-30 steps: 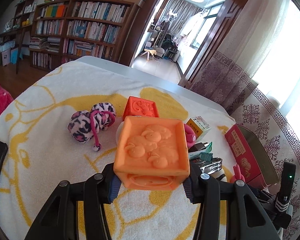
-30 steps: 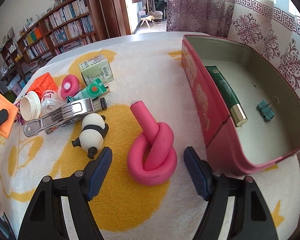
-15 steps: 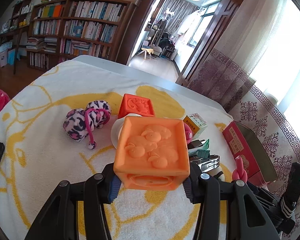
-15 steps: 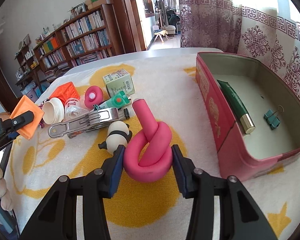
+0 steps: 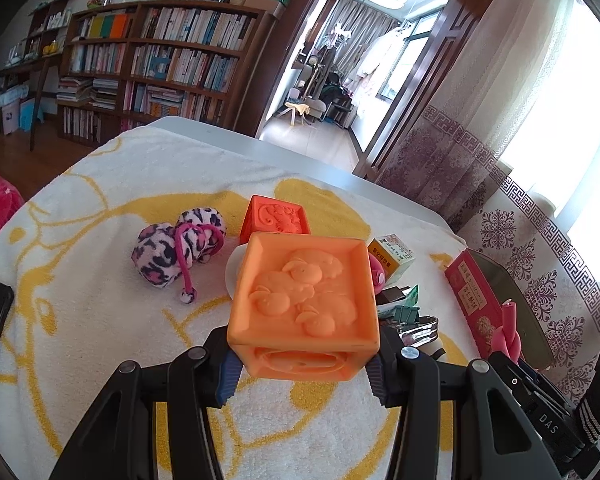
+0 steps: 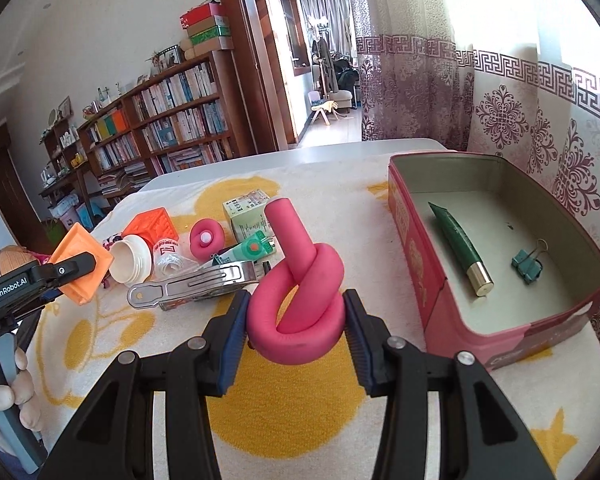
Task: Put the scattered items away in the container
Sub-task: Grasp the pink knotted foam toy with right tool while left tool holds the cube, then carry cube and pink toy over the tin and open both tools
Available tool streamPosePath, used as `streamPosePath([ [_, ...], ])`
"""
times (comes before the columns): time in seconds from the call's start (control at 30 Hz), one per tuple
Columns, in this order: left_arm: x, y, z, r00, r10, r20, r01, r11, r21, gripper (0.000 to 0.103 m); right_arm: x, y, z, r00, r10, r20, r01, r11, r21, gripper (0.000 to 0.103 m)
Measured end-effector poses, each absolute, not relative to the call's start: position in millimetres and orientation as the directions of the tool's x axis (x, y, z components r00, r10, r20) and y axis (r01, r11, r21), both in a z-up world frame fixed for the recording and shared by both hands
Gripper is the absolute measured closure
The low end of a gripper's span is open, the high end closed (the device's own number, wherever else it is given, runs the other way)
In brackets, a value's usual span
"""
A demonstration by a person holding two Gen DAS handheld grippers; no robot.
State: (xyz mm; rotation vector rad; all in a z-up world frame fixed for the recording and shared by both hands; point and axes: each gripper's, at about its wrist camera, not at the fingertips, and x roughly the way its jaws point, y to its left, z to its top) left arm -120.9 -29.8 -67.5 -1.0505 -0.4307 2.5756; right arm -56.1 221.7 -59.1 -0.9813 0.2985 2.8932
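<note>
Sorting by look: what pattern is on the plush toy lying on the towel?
Pink-and-white leopard print with black spots, clearest in the left wrist view.

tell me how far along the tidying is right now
Done: only the green tube and a binder clip lie in the pink tin. In hand: right claw grips the knotted pink foam; left claw grips an orange block. Left: metal clip, second block, leopard toy, small box.

2 orange blocks (image 5: 304, 304) (image 5: 278, 220), 1 pink knot (image 6: 296, 300), 1 tin (image 6: 412, 248), 1 green tube (image 6: 458, 248), 1 binder clip (image 6: 526, 266), 1 carton (image 6: 246, 210), 1 plush pouch (image 5: 172, 248).
</note>
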Motion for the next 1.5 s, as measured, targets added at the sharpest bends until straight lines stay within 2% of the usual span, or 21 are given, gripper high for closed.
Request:
streamPosePath([
  [0.6, -119.7, -29.5, -66.4, -0.678, 0.425, -0.6, -0.197, -0.891, -0.409, 0.051, -45.3, 232.5, -47.9, -0.833, 0.039, -0.552, -0.173, -0.966, 0.192, 0.053],
  [0.9, -108.5, -8.9, -48.2, -0.655, 0.485, -0.579, -0.27, -0.866, -0.42, 0.051, -25.7, 272.8, -21.7, -0.869, 0.078, -0.489, -0.246, -0.925, 0.289, 0.053],
  [1.13, -94.9, 38.8, -9.5, -0.635, 0.551, -0.542, -0.393, -0.834, -0.387, 0.051, -7.0, 325.4, -1.1, -0.874, 0.179, -0.452, -0.345, -0.883, 0.317, 0.053],
  [1.5, -90.5, 175.5, 23.5, -0.52, 0.662, -0.54, -0.583, -0.737, -0.343, 0.051, -18.1, 390.1, -19.8, -0.837, 0.193, -0.512, -0.416, -0.831, 0.369, 0.053],
])
